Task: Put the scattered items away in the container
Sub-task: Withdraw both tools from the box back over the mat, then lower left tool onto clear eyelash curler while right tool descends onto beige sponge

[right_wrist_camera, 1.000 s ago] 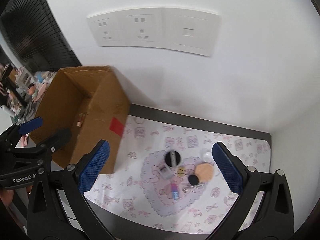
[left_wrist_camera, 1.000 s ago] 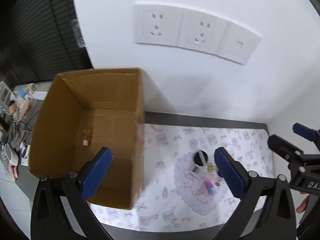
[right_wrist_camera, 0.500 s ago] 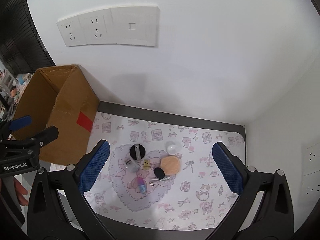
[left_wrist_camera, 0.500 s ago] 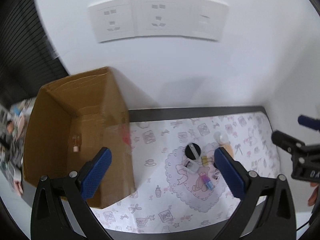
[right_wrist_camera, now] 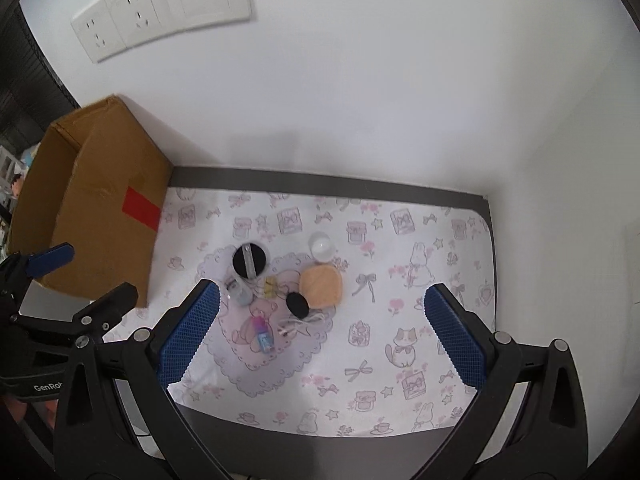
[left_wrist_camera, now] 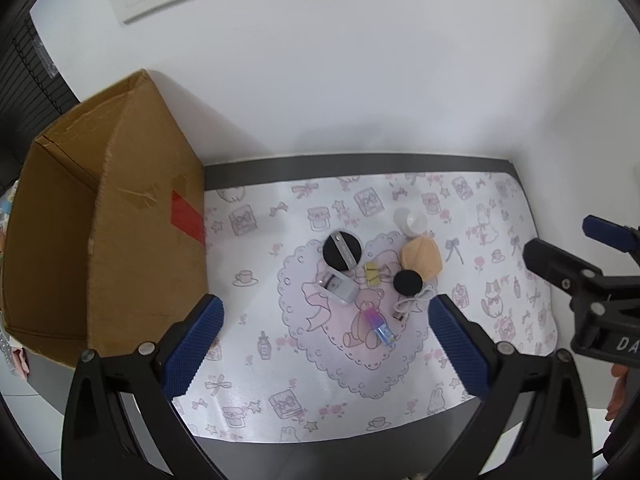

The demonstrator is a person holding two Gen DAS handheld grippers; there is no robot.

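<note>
An open cardboard box (left_wrist_camera: 120, 240) (right_wrist_camera: 104, 208) with a red patch stands at the table's left. Small items lie clustered on a heart-shaped doily: a black round lid (left_wrist_camera: 342, 251) (right_wrist_camera: 249, 261), a clear case (left_wrist_camera: 340, 290), a yellow clip (left_wrist_camera: 372, 274), a peach sponge (left_wrist_camera: 422, 260) (right_wrist_camera: 321, 286), a black puff (left_wrist_camera: 407, 282) (right_wrist_camera: 297, 305), a white cap (left_wrist_camera: 410, 220) (right_wrist_camera: 322, 246), a pink-blue tube (left_wrist_camera: 380, 326) (right_wrist_camera: 262, 332) and a white cable (left_wrist_camera: 412, 304). My left gripper (left_wrist_camera: 324, 344) and right gripper (right_wrist_camera: 320, 328) are open, empty, above the table's front.
A patterned white mat (left_wrist_camera: 280, 380) covers the dark table. A white wall with sockets (right_wrist_camera: 160, 4) stands behind and a side wall at the right. The right gripper's body (left_wrist_camera: 592, 280) shows at the right of the left wrist view.
Both cameras have swung right, away from the box and toward the item cluster. The box's inside has left the left wrist view. Both grippers stay open.
</note>
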